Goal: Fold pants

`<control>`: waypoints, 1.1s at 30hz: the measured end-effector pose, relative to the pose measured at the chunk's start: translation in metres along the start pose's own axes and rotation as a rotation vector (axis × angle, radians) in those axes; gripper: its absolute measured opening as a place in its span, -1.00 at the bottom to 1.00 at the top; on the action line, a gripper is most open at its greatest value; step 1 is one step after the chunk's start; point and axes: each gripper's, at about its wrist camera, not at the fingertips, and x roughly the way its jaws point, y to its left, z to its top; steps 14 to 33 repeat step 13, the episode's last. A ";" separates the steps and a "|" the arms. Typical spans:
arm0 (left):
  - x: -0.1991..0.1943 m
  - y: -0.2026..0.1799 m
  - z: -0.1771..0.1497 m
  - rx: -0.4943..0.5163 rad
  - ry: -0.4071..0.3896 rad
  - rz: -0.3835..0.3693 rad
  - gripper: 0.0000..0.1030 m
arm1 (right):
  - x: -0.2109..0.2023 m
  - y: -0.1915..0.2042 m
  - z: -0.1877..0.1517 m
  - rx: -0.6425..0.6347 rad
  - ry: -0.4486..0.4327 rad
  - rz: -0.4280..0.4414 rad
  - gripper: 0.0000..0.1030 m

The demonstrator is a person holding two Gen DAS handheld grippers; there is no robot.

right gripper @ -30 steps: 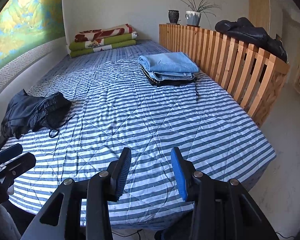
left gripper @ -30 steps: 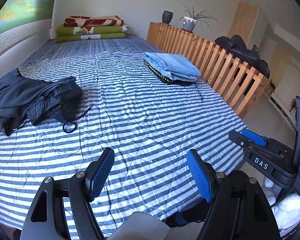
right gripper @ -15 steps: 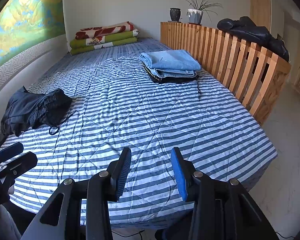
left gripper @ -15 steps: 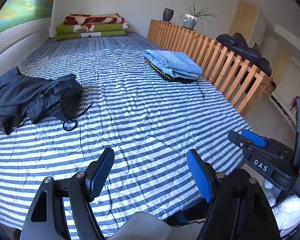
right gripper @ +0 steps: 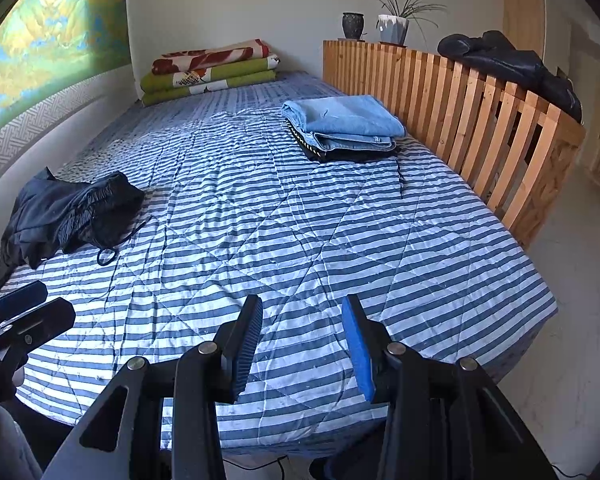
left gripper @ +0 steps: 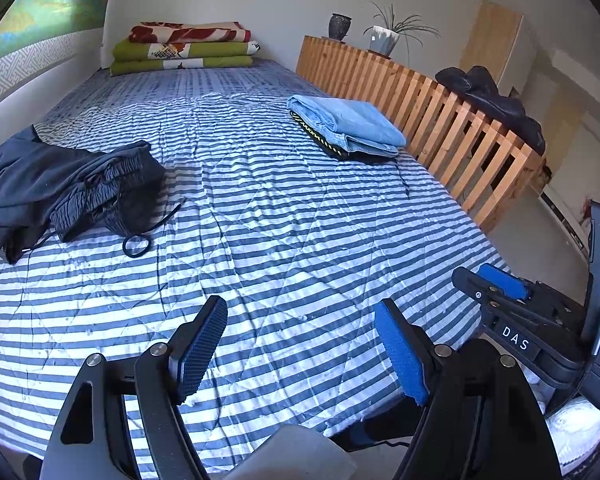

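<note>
Over the striped bed (left gripper: 284, 216), left gripper (left gripper: 300, 354) and right gripper (right gripper: 302, 344) both hang apart, empty; dark pants (left gripper: 60, 188) lie crumpled far left.

Both my wrist cameras look down at a slant from the foot of the striped bed (left gripper: 284, 216), facing its far end. My left view sits nearer the crumpled dark pants (left gripper: 60, 188); my right view nearer the wooden slat rail (right gripper: 480, 120). Both share the whole bed.
</note>
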 end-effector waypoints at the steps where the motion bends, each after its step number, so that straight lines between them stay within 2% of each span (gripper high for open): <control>1: 0.000 0.000 0.000 -0.003 0.001 0.000 0.57 | 0.001 0.001 0.000 -0.002 0.002 0.000 -0.27; 7: 0.005 0.000 -0.002 0.003 0.014 0.015 0.62 | 0.005 0.002 -0.002 -0.009 0.012 0.002 -0.27; 11: 0.004 -0.003 -0.004 0.035 -0.019 0.045 0.61 | 0.008 0.004 -0.003 -0.011 0.016 0.001 -0.27; 33: 0.008 0.000 -0.003 0.027 -0.009 0.039 0.62 | 0.011 0.004 -0.004 -0.012 0.022 0.000 -0.27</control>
